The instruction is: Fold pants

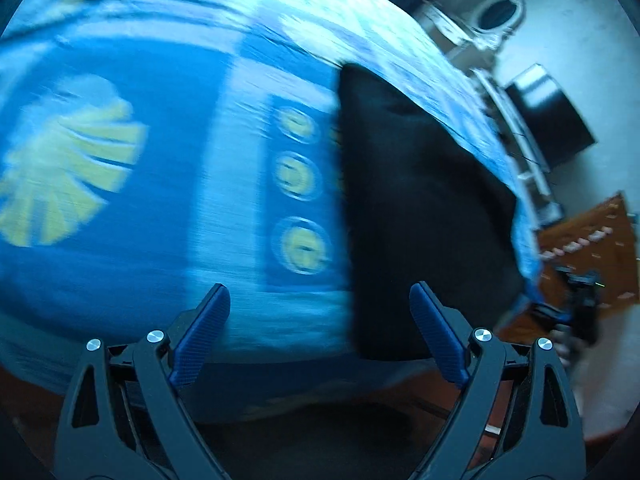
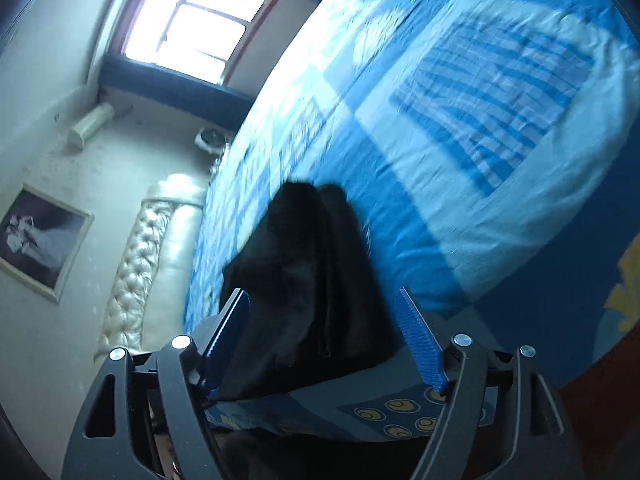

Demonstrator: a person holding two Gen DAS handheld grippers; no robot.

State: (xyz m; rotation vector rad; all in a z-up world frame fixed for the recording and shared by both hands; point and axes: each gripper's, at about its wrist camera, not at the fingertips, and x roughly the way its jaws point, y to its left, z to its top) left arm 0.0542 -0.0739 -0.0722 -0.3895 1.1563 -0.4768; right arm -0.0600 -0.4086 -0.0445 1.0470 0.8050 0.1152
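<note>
Lying folded, black pants (image 1: 424,208) on blue bedspread (image 1: 168,184).

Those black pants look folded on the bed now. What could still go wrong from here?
The folded pants sit between the right gripper's open fingers; pulling away carelessly could snag and undo the fold. They also lie near the edge of the bedspread, so a nudge might slide them off.
</note>
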